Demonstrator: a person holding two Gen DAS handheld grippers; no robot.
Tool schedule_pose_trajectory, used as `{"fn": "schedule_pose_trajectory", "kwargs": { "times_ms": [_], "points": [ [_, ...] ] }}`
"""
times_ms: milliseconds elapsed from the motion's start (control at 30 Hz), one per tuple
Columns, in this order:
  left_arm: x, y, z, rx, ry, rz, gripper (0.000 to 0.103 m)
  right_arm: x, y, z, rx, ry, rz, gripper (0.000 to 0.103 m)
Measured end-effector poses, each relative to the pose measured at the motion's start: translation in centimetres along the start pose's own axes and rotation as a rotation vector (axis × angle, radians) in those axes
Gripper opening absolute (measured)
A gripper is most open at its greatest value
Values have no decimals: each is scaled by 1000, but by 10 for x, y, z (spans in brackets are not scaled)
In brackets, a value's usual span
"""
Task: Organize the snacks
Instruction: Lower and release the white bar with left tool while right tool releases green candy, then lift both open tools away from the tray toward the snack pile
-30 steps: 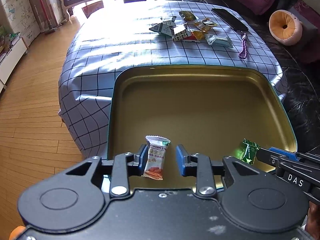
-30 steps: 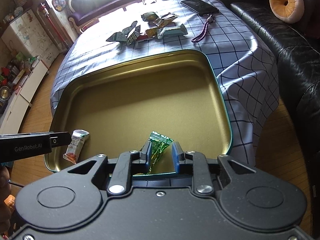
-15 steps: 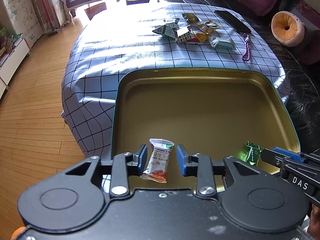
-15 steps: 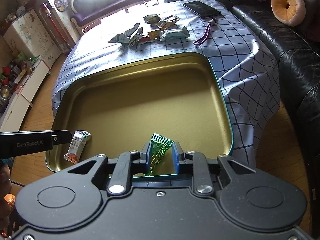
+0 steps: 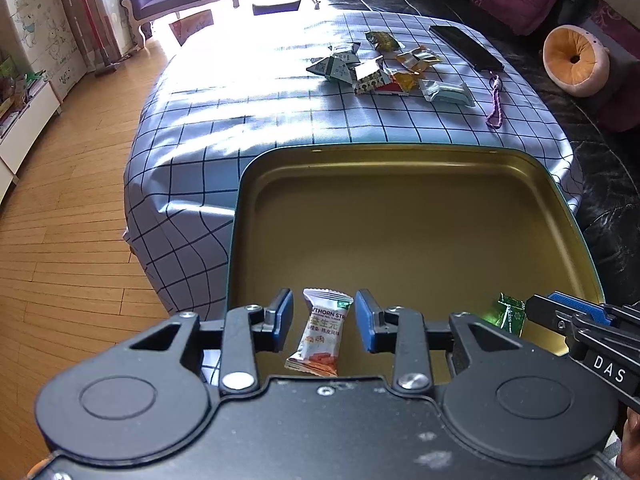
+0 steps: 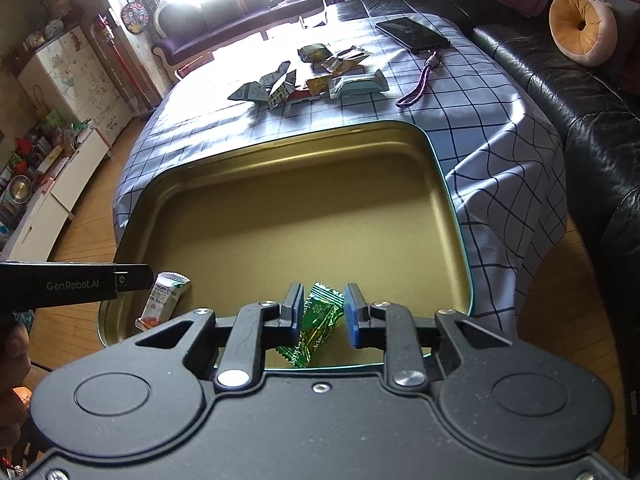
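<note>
Both claws, left (image 5: 323, 320) and right (image 6: 320, 312), spread around white packet (image 5: 320, 334) and green packet (image 6: 316, 326) in gold tin (image 5: 400, 216).

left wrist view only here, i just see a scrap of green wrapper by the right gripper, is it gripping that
Observer: No. In the right wrist view the right gripper has its fingers apart around the green candy, which lies on the floor of the gold tin.
Operator: ok and where does my hawthorn pack sit in the tin
Observer: The hawthorn strip pack lies flat in the tin's near left corner, apart from the green candy.
</note>
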State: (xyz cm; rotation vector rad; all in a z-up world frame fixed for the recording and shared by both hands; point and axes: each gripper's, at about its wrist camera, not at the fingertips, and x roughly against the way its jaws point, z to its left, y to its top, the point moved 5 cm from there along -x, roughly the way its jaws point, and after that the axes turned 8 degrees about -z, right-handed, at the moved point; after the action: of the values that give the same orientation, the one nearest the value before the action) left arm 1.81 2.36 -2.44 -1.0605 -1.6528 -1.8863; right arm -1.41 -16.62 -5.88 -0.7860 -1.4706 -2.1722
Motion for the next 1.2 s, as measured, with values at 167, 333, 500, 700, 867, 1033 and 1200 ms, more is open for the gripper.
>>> {"fn": "schedule_pose_trajectory", "kwargs": {
  "times_ms": [167, 333, 500, 700, 867, 1033, 1200],
  "points": [
    [3, 4, 1, -5, 1, -38, 39, -2, 0, -2, -28, 25, 6, 34],
    [3, 8, 2, 3, -18, -65, 42, -1, 0, -1, -24, 39, -1, 34],
    [3, 11, 3, 2, -15, -106, 44, 3, 3, 0, -10, 34, -35, 35],
    [3, 13, 0, -19, -12, -155, 45, 4, 5, 2, 16, 35, -57, 35],
    [9, 15, -4, -52, -16, -215, 47, 3, 5, 4, 39, 36, -66, 35],
    [14, 16, -9, -100, -6, -273, 49, 3, 6, 4, 46, 45, -78, 35],
    [13, 18, -10, -108, -18, -281, 50, 6, 8, 5, 56, 55, -105, 35]
  ]
}}
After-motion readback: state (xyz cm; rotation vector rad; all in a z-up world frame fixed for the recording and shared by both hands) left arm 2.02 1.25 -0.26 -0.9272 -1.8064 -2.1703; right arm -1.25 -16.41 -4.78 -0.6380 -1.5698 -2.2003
